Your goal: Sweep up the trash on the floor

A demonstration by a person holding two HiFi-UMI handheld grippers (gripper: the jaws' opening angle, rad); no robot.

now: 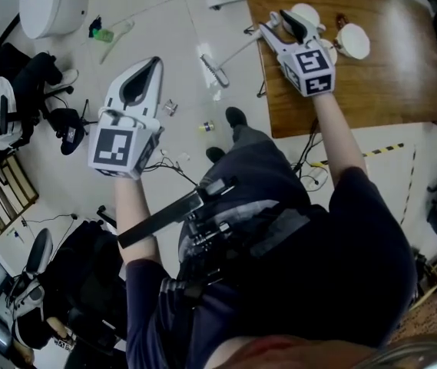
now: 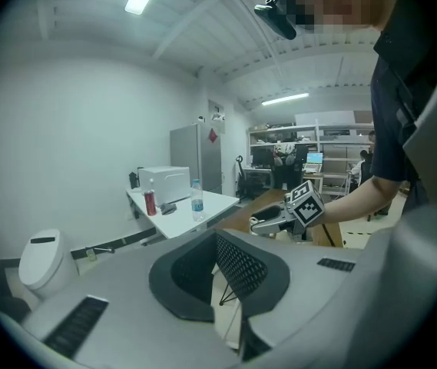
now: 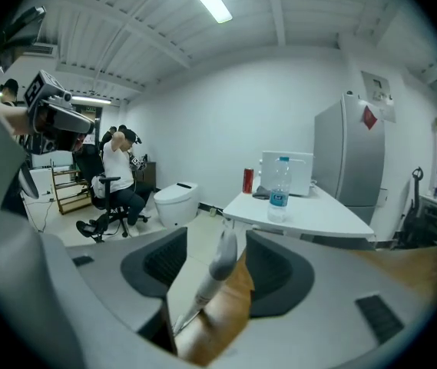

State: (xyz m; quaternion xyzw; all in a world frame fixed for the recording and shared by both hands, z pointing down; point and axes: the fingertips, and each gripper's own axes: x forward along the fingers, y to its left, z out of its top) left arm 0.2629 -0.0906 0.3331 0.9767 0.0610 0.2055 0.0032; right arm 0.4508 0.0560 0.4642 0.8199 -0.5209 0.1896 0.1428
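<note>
The trash [image 1: 170,108] I'm after is a few small scraps on the pale floor [image 1: 180,21], left of the wooden table [image 1: 356,60]. A green bit [image 1: 101,34] lies farther out from the table. A white brush [image 1: 216,71] lies on the floor just off the table's left edge, its long handle [image 3: 220,261] slanting up toward the table's near corner. My right gripper [image 1: 273,21] hovers over that corner with its jaws spread wide. The handle shows in the gap between them, and the pads are not pressing on it. My left gripper [image 1: 153,64] is over the floor, well left of the table, jaws closed together on nothing.
</note>
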